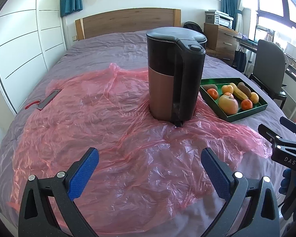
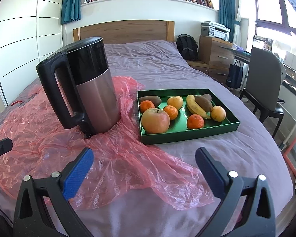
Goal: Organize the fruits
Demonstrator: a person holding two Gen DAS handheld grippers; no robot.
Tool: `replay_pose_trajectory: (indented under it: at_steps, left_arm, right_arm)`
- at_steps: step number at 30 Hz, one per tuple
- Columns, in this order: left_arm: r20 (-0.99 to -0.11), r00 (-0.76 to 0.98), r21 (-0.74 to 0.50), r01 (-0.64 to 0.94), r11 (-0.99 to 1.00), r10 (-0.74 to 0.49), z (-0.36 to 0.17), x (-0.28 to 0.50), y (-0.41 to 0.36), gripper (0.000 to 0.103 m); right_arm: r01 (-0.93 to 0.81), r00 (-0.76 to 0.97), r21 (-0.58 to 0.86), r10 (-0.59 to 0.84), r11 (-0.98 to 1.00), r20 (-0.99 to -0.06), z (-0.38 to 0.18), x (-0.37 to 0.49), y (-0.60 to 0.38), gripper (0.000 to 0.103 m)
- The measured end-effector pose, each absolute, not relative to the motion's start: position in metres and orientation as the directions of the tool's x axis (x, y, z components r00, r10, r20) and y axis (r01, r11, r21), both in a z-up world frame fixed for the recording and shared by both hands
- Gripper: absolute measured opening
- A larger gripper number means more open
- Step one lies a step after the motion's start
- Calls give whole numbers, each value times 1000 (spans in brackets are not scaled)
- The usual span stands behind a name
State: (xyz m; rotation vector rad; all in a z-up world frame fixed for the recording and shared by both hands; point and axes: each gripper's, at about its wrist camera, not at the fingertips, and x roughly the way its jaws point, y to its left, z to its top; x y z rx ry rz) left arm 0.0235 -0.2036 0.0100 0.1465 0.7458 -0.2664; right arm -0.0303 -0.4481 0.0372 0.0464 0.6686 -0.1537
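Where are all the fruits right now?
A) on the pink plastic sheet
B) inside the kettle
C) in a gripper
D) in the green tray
D: the big apple, the yellow banana and the small orange tangerines all lie inside the shallow green rectangular tray on the bed.

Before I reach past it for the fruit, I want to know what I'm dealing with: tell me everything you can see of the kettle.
The kettle is a tall cylinder with a dark, glossy upper band, a brushed metallic lower body, a black closed lid and a black loop handle with a round button on top. It stands upright on the crumpled pink plastic sheet on the bed, left of the green fruit tray, handle toward the cameras. Neither gripper touches it.
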Motion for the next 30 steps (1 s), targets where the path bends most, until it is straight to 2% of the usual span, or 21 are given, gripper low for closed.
replay_pose_trajectory:
  at_steps: [30]
  left_arm:
    - [-693, 695, 36, 302, 953, -194, 8, 23, -202, 102]
  right_arm:
    - [162, 770, -13, -134, 987, -623, 39, -30, -449, 103]
